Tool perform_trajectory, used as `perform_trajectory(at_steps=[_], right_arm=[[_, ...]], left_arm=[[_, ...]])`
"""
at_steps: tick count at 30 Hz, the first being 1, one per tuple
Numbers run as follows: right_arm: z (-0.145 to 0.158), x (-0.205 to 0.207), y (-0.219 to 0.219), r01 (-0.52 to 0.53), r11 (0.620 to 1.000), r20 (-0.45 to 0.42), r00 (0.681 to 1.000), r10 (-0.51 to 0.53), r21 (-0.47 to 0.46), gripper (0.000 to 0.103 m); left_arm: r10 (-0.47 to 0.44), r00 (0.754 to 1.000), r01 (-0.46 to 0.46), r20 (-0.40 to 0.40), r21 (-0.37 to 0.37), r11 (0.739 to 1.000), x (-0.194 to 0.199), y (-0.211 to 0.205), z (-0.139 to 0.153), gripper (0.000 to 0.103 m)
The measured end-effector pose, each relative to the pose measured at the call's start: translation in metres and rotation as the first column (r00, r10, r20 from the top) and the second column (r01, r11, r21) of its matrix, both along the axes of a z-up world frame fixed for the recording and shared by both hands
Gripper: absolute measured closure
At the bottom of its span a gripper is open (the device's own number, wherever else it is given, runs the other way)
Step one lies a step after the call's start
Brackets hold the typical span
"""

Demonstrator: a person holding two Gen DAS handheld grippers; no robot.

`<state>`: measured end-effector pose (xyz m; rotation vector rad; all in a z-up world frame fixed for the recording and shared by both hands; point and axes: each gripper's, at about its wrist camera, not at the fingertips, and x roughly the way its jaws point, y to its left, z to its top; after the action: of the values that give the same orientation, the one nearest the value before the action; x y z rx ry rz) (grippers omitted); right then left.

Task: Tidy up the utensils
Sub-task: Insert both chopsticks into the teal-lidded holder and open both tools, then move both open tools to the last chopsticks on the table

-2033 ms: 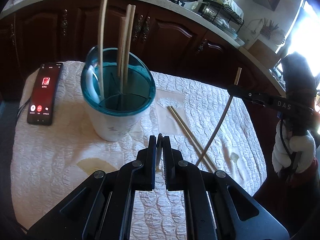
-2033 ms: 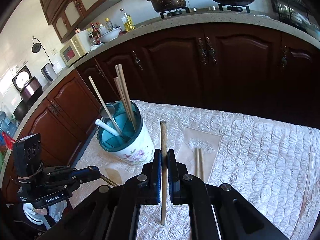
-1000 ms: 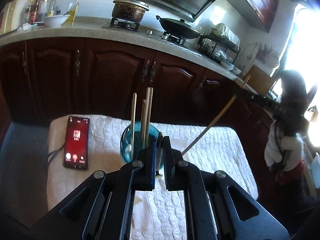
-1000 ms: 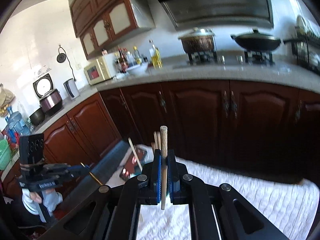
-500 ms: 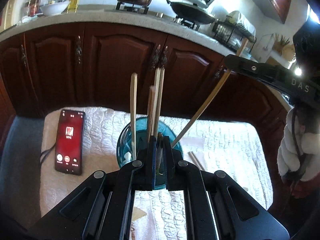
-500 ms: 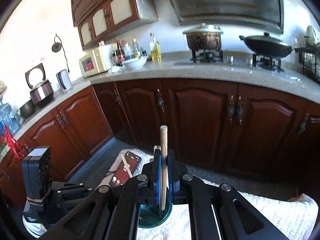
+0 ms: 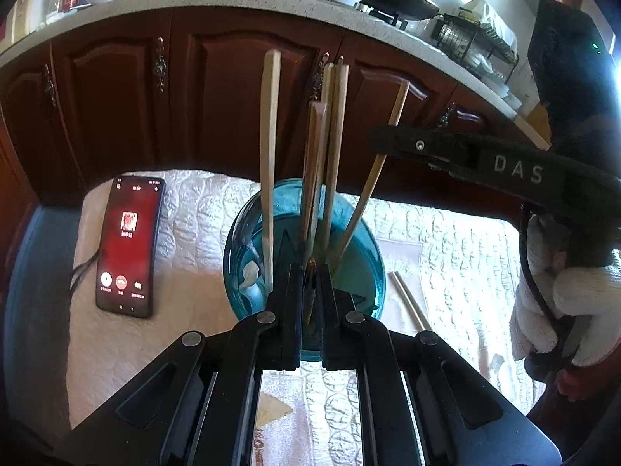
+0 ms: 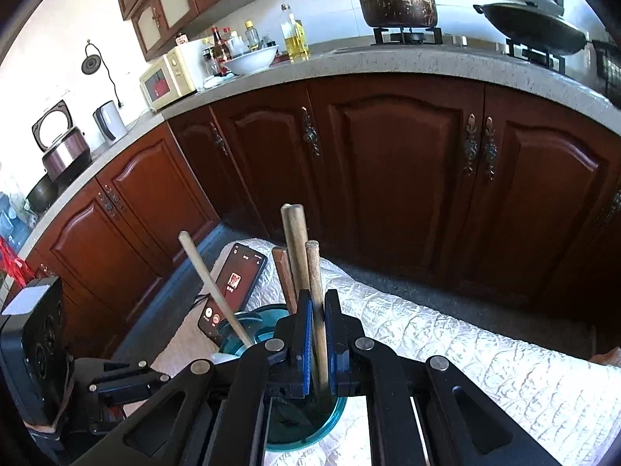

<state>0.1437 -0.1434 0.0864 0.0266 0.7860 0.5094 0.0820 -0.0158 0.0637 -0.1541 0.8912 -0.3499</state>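
The right gripper (image 8: 317,334) is clamped on a chopstick (image 8: 313,272), its jaws pressed to the stick on both sides; in the left wrist view that same stick (image 7: 382,155) slants down from the gripper's black arm (image 7: 446,151) so that its lower end sits inside the teal holder (image 7: 365,256). The left gripper (image 7: 309,295) has its jaws nearly together on something thin and brownish; what that is cannot be told, though it appears to run up as the dark chopstick (image 7: 316,163) rising above them. The holder stands on a white quilted cloth (image 7: 186,225), with the left gripper just over its near rim. In it stand a pale stick (image 7: 268,155) on the left, a pair of tan sticks (image 7: 337,136) at the middle, and a white spoon (image 7: 248,275) low on the left side. On the cloth right of the holder lie two more chopsticks (image 7: 409,299), partly hidden. A phone (image 7: 130,244) with a lit red screen lies on the cloth's far left part, well apart from the holder. A gloved hand (image 7: 559,303) grips the right gripper's handle at the right edge. Behind the cloth run dark wood cabinets (image 8: 399,163) under a speckled counter (image 8: 388,62) bearing a pot (image 8: 396,0) and a wok (image 8: 531,27).
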Motion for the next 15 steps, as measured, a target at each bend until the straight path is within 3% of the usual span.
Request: perform_trajectory(at_steps=[2,5,10,15], right_arm=[[-0.003,0.002,-0.006,0.008,1.000,-0.021,1.000,-0.008,0.028,0.096],[-0.004,-0.002,-0.012,0.022,0.999,-0.035,0.999,-0.021,0.041,0.082],[-0.006,-0.014,-0.024,0.034,0.998,-0.045,0.999,-0.031,0.056,0.080],[-0.013,-0.029,-0.030,0.037,0.998,-0.058,0.998,-0.034,0.052,0.080]], left_arm=[[0.006,1.000,-0.006,-0.003,-0.001,1.000,0.000,0.000,-0.003,0.098],[0.013,1.000,-0.013,-0.010,-0.002,1.000,0.000,0.001,-0.005,0.097],[0.022,1.000,-0.023,-0.015,-0.028,0.999,-0.004,0.004,-0.003,0.080],[0.030,1.000,-0.031,-0.007,-0.042,0.999,-0.014,0.008,0.004,0.075]])
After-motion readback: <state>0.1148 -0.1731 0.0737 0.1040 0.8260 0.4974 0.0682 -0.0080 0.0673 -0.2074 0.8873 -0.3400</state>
